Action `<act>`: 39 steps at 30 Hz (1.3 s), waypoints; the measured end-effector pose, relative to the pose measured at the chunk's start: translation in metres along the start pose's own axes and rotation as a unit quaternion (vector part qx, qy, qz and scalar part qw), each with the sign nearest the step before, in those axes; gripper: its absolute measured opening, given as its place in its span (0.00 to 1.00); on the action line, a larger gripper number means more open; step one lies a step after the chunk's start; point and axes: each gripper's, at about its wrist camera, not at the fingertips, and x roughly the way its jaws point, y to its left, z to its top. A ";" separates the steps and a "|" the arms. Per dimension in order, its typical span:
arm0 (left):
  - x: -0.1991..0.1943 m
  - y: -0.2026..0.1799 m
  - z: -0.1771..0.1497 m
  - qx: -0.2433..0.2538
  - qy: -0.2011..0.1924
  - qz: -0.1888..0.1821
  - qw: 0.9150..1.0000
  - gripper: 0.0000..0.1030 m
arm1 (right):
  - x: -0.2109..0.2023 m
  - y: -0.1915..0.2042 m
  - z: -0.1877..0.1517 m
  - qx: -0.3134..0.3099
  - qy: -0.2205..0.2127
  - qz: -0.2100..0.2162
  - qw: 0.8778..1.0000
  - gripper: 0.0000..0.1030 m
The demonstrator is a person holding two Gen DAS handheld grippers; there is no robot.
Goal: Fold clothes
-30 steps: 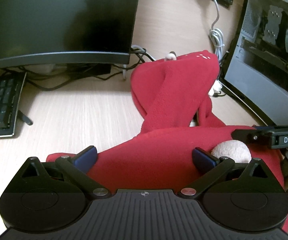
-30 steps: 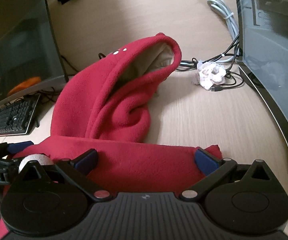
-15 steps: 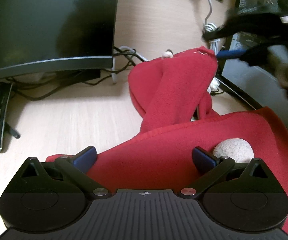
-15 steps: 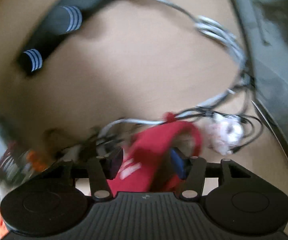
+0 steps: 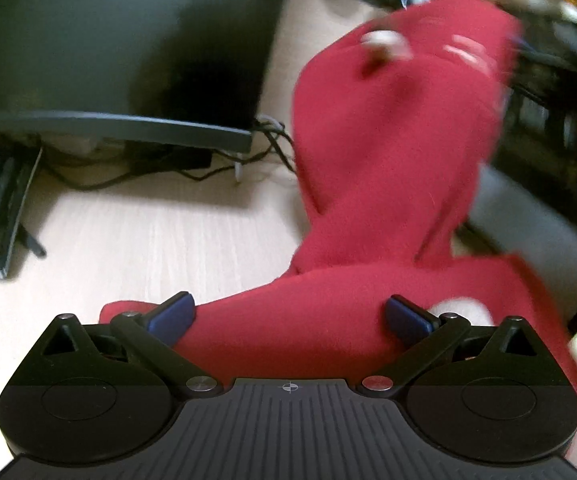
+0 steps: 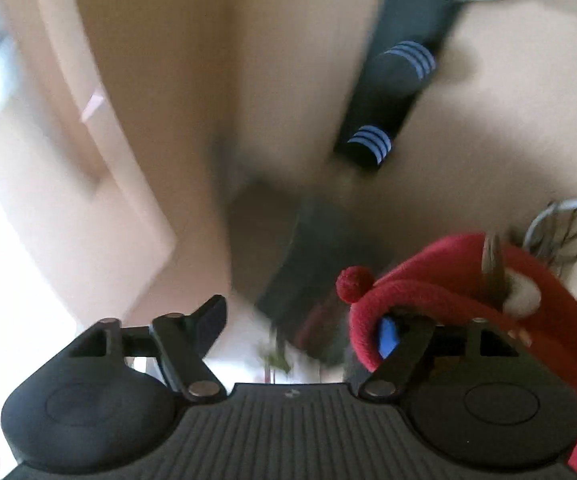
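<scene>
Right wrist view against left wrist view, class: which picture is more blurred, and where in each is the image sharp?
Right wrist view: heavy motion smear across the wall and power strip, only the gripper body and the fingers crisp. Left wrist view: milder; the raised red hood is streaked, while the desk and the monitor stay fairly clear.
</scene>
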 end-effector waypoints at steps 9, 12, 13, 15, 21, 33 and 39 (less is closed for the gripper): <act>-0.084 0.074 0.019 -0.212 -0.063 -0.077 0.972 1.00 | -0.031 0.005 -0.173 -0.033 0.194 -0.176 0.965 0.78; -0.093 0.052 0.046 -0.173 -0.071 -0.090 0.978 1.00 | -0.031 0.004 -0.202 -0.067 0.212 -0.249 0.942 0.78; -0.093 0.039 0.055 -0.156 -0.074 -0.110 0.979 1.00 | -0.033 0.011 -0.205 -0.079 0.213 -0.255 0.940 0.78; -0.092 0.012 0.071 -0.119 -0.080 -0.154 0.978 1.00 | -0.040 0.023 -0.209 -0.101 0.214 -0.266 0.934 0.81; -0.056 -0.042 0.068 -0.069 -0.009 -0.137 0.988 1.00 | -0.079 0.042 -0.201 -0.107 0.138 -0.325 0.929 0.82; -0.049 -0.011 0.048 -0.171 0.011 -0.009 0.985 0.62 | -0.032 0.024 -0.198 -0.077 0.051 -0.306 0.948 0.27; -0.050 -0.033 0.062 -0.133 0.009 -0.039 0.990 0.25 | -0.038 0.069 -0.164 -0.178 0.014 -0.296 0.938 0.15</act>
